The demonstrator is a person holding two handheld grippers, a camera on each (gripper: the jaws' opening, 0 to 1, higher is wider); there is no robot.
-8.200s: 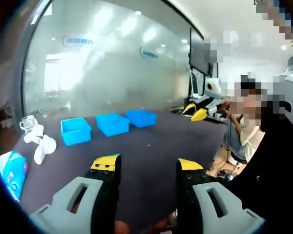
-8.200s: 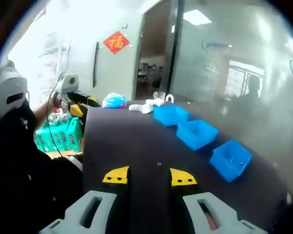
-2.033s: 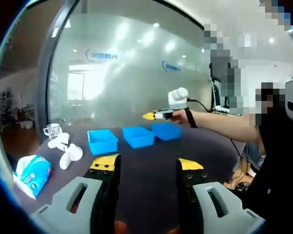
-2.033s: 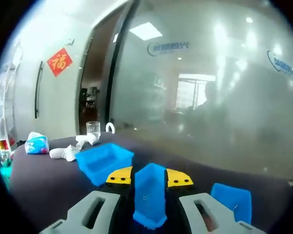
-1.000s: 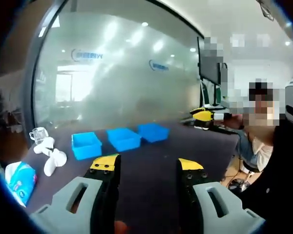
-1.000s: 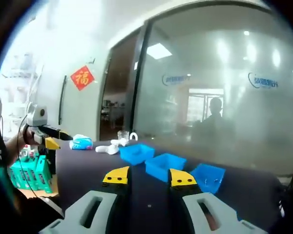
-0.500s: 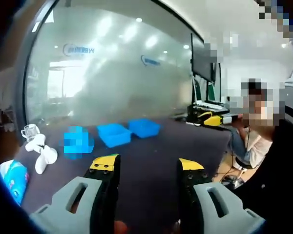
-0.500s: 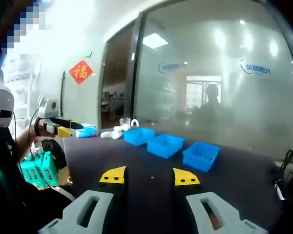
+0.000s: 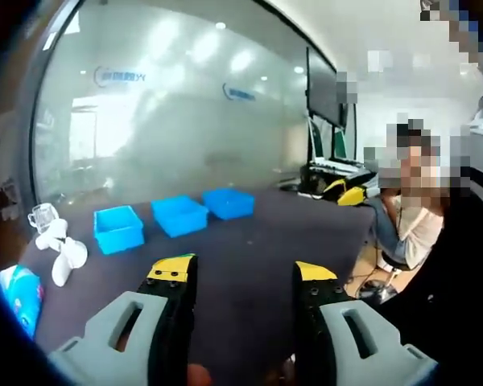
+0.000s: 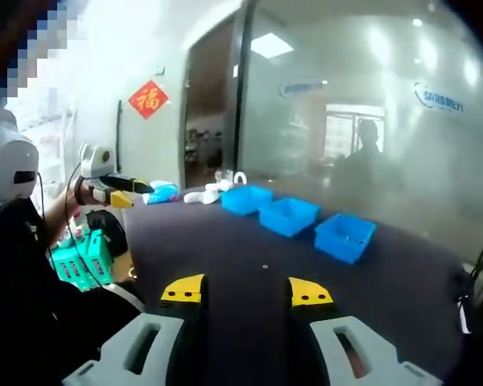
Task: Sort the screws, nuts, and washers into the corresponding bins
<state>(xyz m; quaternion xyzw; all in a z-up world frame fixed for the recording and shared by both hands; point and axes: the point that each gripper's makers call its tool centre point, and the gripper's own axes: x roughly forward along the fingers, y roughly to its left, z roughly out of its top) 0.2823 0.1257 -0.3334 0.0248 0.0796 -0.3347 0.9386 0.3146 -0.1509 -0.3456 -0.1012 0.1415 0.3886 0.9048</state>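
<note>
Hand-held grippers (image 9: pixel 240 275) (image 10: pixel 247 291) agape above table (image 9: pixel 249 233)

the worktop (image 9: pixel 249 241) is dark purple-grey. three bright blue bins (image 9: pixel 179 215) sit on it, plain and unpatterned. each hand-held gripper has grey bodies with black jaws tipped in yellow: the left hand-held gripper (image 9: pixel 240 277) and the right hand-held gripper (image 10: pixel 246 291). a white object (image 9: pixel 60 251) and a blue-and-white packet (image 9: pixel 18 294) lie near the worktop's edge. a red diamond sign (image 10: pixel 148 99) with a gold character hangs on the white wall. a green crate (image 10: pixel 82 259) stands beside the worktop.
</note>
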